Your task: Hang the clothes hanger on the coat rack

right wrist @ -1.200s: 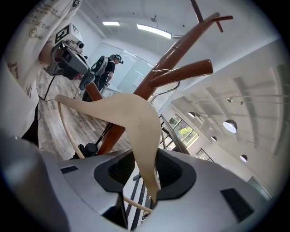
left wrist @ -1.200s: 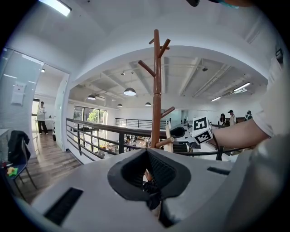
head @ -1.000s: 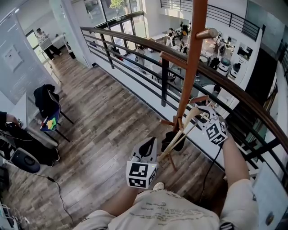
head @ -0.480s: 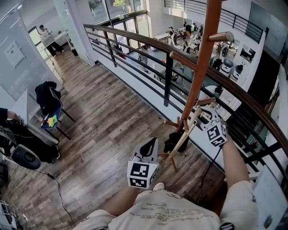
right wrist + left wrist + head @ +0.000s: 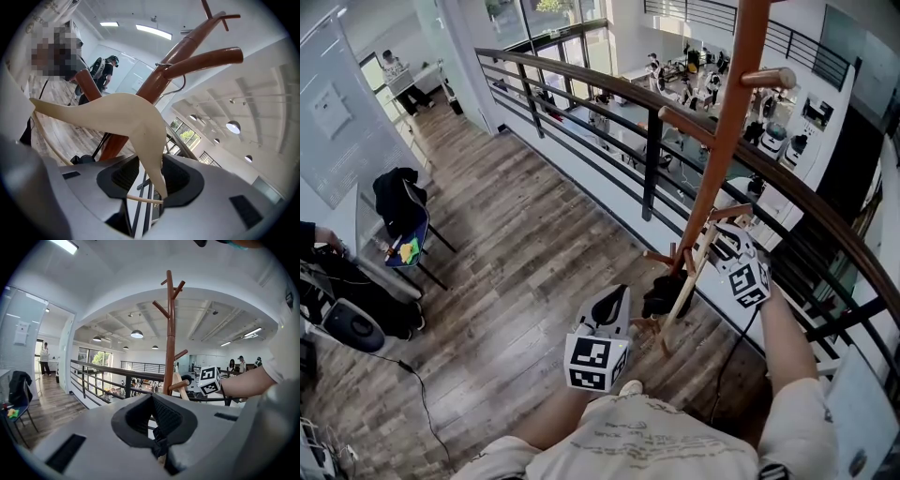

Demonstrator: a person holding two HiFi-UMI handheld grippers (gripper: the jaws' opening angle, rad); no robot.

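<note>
Right gripper [image 5: 151,183] is clamping the pale wooden hanger [image 5: 123,117] near one shoulder end, holding it just beside the brown coat rack [image 5: 724,150] pole, wire hook [image 5: 180,89] up near a slanted peg [image 5: 206,58]. Left gripper [image 5: 157,439] is idling low, jaws together on nothing. Hanging step looks in hand; the next move likely calls for seating the hook over the peg, then letting go.

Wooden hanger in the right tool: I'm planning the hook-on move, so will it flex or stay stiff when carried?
Probably stiff: the hanger shows no sag though the right tool clamps only one arm end. Likely light, since that end grip seems to carry it. Its thin rod looks the most breakable part.
</note>
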